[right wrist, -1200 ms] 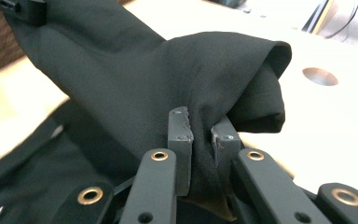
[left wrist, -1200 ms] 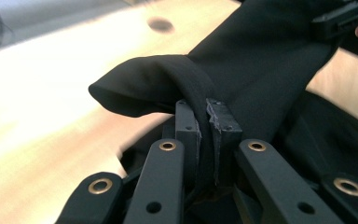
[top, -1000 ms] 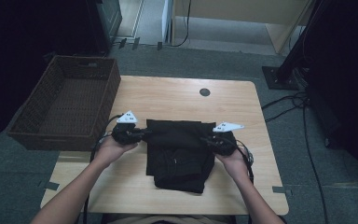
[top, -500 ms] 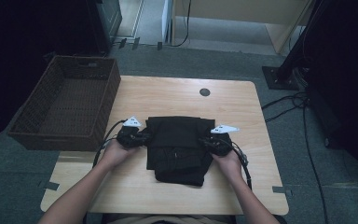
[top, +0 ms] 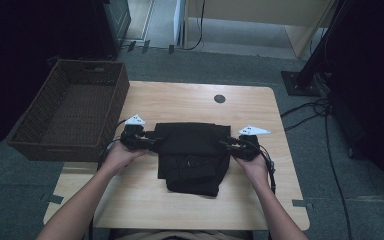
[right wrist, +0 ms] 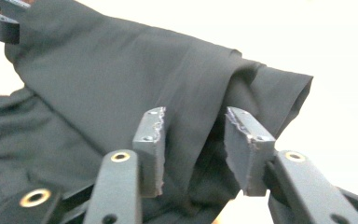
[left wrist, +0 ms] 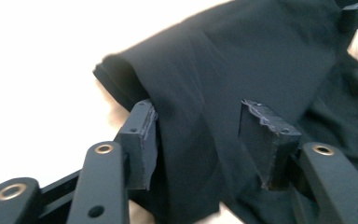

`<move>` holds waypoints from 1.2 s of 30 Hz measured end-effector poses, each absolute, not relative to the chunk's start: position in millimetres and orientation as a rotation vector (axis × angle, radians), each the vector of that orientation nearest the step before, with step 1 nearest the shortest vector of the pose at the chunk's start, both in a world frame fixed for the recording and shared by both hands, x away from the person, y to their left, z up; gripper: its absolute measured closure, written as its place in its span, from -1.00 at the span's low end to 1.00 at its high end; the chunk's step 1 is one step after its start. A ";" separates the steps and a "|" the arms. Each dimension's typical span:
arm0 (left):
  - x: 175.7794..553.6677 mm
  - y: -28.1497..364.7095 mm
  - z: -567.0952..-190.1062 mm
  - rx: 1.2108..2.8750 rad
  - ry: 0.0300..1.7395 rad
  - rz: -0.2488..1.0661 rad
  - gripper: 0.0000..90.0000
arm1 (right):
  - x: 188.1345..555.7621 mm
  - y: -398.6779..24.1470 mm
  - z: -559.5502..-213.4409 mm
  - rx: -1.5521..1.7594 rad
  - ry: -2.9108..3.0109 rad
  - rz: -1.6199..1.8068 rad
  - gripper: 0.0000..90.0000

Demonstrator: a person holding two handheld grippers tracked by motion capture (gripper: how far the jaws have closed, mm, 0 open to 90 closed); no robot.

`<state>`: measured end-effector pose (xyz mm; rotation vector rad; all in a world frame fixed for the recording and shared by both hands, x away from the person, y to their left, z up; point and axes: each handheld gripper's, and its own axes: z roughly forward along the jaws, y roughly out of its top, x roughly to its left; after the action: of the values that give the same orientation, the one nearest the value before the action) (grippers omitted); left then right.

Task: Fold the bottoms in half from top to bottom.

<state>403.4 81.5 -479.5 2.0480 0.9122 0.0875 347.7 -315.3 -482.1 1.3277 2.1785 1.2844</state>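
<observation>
At the left edge of the high view sits a wicker basket, off the table's left side and with nothing visible in it, and beside it the wooden table carries a folded black garment in the middle of its near half. The left gripper meets the garment's left edge; a second ago it was pinched tight on that edge, and its jaws have just been opening. In the left gripper view the two pads now stand spread with the cloth lying loose between them, the left pad perhaps still brushing the fold but not pressing it. Moving right across the garment, the upper layer now lies folded toward the person and flat, with the lower part sticking out nearer the table's front edge. At the right edge the right gripper has done the same: its jaws have just been opening, and in the right gripper view the pads stand apart with the fold of cloth slack between them. Compared with the earlier pictures both hands have come slightly nearer the person. I judge this fold finished and the cloth released; the hands are free to draw out sideways, either to take a new hold for another fold or to lift the bundle toward the basket.
</observation>
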 end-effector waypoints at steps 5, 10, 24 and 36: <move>421.7 81.4 -474.9 2.048 0.923 0.111 0.01 | 371.3 -313.6 -471.6 1.310 2.171 1.290 0.23; 444.7 79.9 -475.6 2.057 0.948 0.117 0.01 | 392.8 -313.8 -476.7 1.347 2.189 1.306 0.21; 448.9 67.0 -491.3 2.094 0.899 0.044 0.55 | 398.9 -287.2 -492.2 1.343 2.327 1.270 0.58; 425.7 75.0 -463.2 2.035 0.781 0.085 0.96 | 377.8 -286.7 -464.7 1.331 2.286 1.330 0.88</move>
<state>425.7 75.0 -463.2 2.0354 0.7806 0.0854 377.8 -286.7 -464.7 1.3310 2.2860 1.3301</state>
